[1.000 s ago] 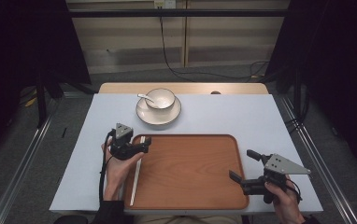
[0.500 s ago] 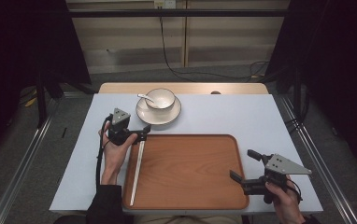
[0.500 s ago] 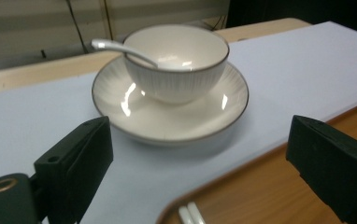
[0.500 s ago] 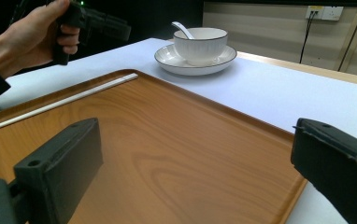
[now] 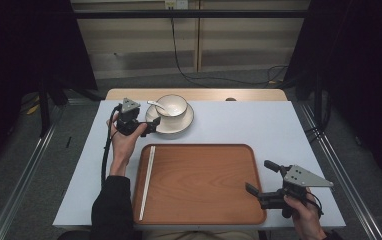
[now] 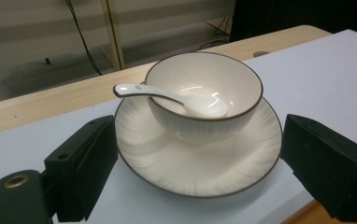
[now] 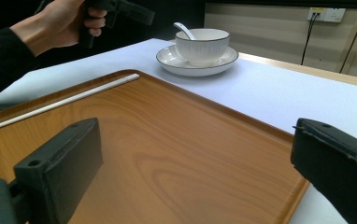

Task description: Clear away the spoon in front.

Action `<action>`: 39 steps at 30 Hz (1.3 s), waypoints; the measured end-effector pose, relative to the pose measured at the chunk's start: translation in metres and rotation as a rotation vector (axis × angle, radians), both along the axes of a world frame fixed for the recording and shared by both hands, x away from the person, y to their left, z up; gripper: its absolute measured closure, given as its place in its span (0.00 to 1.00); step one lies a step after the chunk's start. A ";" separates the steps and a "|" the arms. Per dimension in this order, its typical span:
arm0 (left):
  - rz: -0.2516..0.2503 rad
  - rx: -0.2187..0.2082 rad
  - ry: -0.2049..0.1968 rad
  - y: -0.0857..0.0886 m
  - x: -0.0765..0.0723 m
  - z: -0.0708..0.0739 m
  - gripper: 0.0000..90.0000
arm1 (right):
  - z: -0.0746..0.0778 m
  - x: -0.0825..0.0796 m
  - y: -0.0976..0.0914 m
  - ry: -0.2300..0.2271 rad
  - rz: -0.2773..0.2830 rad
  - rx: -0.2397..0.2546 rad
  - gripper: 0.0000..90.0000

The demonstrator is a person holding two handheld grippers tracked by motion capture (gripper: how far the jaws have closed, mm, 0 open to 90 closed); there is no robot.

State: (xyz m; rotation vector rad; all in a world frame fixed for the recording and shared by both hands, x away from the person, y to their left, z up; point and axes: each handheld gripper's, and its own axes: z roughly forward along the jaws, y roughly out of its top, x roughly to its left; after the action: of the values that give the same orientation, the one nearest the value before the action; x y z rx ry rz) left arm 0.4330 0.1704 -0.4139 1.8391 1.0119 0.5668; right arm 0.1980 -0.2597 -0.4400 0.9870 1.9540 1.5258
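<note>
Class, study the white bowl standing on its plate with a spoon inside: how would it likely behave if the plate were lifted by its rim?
The bowl looks glazed, so it may slide on the smooth plate. The spoon leans loosely over the rim and could tip out. Both look ceramic, probably breakable and fairly heavy.

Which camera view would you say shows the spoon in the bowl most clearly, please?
The left gripper view: the spoon lies close up, its scoop inside the bowl and its handle over the rim. The right gripper view shows just its handle rising from the bowl farther off; the high view shows it small.
</note>
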 end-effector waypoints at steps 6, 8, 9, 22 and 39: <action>0.002 0.028 0.013 -0.004 0.025 0.002 0.12 | 0.000 -0.001 0.000 -0.008 0.003 -0.002 0.02; -0.005 0.037 0.025 -0.006 0.034 0.002 0.11 | 0.000 -0.001 0.000 -0.008 0.008 -0.002 0.02; -0.012 0.033 0.023 -0.007 0.040 0.002 0.11 | 0.000 -0.001 0.000 -0.008 0.009 -0.003 0.02; -0.025 0.109 0.001 -0.019 0.085 -0.002 0.37 | 0.000 -0.001 0.000 0.001 0.022 -0.012 0.02; -0.077 0.151 0.098 -0.018 0.091 -0.013 0.41 | 0.000 -0.001 0.000 0.002 0.024 -0.014 0.02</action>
State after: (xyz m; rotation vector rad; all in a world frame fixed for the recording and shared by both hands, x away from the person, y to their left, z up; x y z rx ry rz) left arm 0.5236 0.1520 -0.4267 2.0469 0.9806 0.5229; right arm 0.1968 -0.2595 -0.4401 0.9631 1.9816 1.5224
